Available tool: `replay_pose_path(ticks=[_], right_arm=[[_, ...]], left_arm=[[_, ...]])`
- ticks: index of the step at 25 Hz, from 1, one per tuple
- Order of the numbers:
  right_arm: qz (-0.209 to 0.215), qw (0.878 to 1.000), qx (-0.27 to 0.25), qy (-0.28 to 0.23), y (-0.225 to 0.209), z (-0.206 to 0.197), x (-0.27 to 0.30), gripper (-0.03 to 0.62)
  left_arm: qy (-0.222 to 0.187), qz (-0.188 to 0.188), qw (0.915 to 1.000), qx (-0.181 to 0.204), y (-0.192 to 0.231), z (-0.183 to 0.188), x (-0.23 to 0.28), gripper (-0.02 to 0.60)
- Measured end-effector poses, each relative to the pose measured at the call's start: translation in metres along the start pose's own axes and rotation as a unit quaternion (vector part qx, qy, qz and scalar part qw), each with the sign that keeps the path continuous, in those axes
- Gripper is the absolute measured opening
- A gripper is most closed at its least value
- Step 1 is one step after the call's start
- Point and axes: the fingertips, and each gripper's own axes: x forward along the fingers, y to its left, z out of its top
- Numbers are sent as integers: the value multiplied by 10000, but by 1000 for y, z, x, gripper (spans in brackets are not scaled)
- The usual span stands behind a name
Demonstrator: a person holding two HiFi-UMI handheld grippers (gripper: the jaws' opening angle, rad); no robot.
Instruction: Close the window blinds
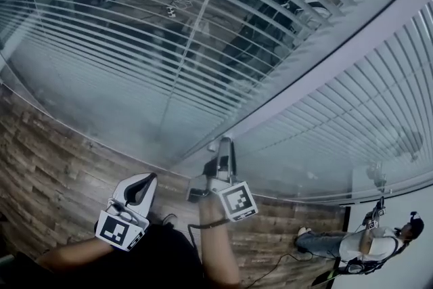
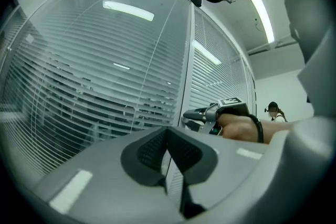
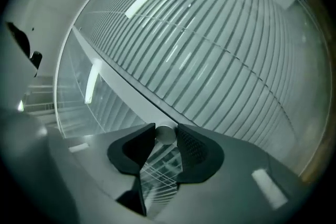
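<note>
The right gripper (image 1: 224, 144) is up against the frame post (image 1: 352, 47) that separates the two glass panels, and its jaws are closed on a small round knob (image 3: 166, 135) standing out from that post. The knob sits right at the jaw tips, a pad against each side. Its axis appears to run straight out from the post, in line with the way the gripper points, so the next move is most likely a roll of the wrist rather than a push or pull.

The blinds (image 1: 169, 30) lie on both sides of the post. The slats to its left are tilted open, with a dark room showing through.

The left gripper (image 2: 166, 132) is farther from the post, on the left panel's side, with its jaws together and empty.
</note>
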Motion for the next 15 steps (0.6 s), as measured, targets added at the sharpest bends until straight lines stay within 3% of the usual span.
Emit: replay_pose_path(ticks=[2, 4, 5, 7, 9, 10, 13, 15], right_arm=[[-33, 9983, -566, 115, 1, 0, 0, 138], [-156, 9819, -1869, 256, 4, 2, -3, 171], [-266, 9607, -2741, 349, 6, 2, -5, 179], [-502, 8905, -4481, 607, 8, -5, -6, 187], [-674, 8208, -5609, 843, 9, -15, -3, 186], [-737, 7983, -5907, 916, 9, -18, 0, 186], [-952, 7594, -6353, 1034, 4, -18, 7, 177], [-1049, 7476, -6480, 1007, 3, -17, 8, 133]], left_arm=[[-23, 4, 10000, 3, 1, 1, 0, 2], [-51, 19, 10000, -37, 0, 3, 1, 2], [-25, 32, 10000, -48, 1, 1, 1, 2], [1, 63, 10000, -45, 2, 1, 1, 2], [-17, 74, 9999, -88, 3, 2, 1, 2], [-22, 74, 9999, -97, 3, 1, 1, 2], [-21, 88, 9999, -82, 3, 0, 1, 2], [-41, 135, 9999, -98, 5, -1, -1, 2]])
